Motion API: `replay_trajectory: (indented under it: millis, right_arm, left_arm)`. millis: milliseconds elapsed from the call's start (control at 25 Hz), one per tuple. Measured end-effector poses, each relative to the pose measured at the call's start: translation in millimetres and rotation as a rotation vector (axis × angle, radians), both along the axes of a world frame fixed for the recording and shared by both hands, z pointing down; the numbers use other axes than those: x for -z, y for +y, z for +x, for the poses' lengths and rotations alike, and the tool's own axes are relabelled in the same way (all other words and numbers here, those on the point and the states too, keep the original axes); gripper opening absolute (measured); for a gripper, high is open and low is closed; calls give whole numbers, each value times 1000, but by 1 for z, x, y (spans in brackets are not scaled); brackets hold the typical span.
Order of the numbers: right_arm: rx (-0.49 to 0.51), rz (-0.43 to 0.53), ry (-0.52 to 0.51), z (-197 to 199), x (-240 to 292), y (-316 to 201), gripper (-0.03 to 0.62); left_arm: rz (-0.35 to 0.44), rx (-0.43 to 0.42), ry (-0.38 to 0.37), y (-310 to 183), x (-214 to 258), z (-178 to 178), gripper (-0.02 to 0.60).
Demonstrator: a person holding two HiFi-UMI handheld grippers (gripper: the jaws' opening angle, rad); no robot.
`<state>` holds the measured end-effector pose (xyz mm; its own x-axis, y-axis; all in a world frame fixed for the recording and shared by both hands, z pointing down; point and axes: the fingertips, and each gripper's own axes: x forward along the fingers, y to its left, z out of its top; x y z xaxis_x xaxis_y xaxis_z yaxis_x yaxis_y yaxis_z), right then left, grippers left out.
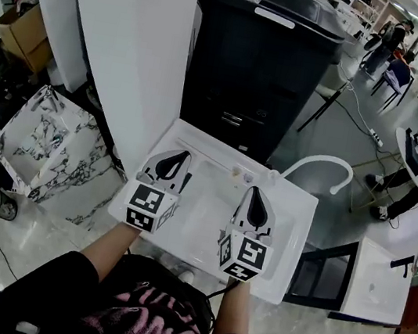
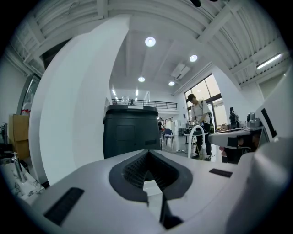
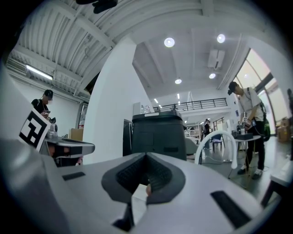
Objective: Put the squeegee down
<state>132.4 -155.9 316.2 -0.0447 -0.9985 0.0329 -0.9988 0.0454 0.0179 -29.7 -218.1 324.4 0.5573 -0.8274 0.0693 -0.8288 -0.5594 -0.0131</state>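
White surface (image 1: 296, 231) below you shows no squeegee, and no view tells where it lies. Your left tongs (image 1: 183, 155) and right tongs (image 1: 256, 191) are pressed together, empty, above its middle. The put-down looks finished.

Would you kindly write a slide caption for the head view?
Left gripper and right gripper, both shut, held over a white sink with a curved white faucet.

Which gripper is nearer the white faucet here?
Right. The right gripper is just left of the white faucet, over the basin; the left gripper is farther left, by the basin's left rim.
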Motion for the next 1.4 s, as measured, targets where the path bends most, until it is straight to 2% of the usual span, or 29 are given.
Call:
replay_trajectory:
  millis: [1400]
  right_arm:
    - [21, -28, 10, -22, -9, -11, 20]
  left_arm:
    - [-26, 28, 8, -8, -11, -27, 11]
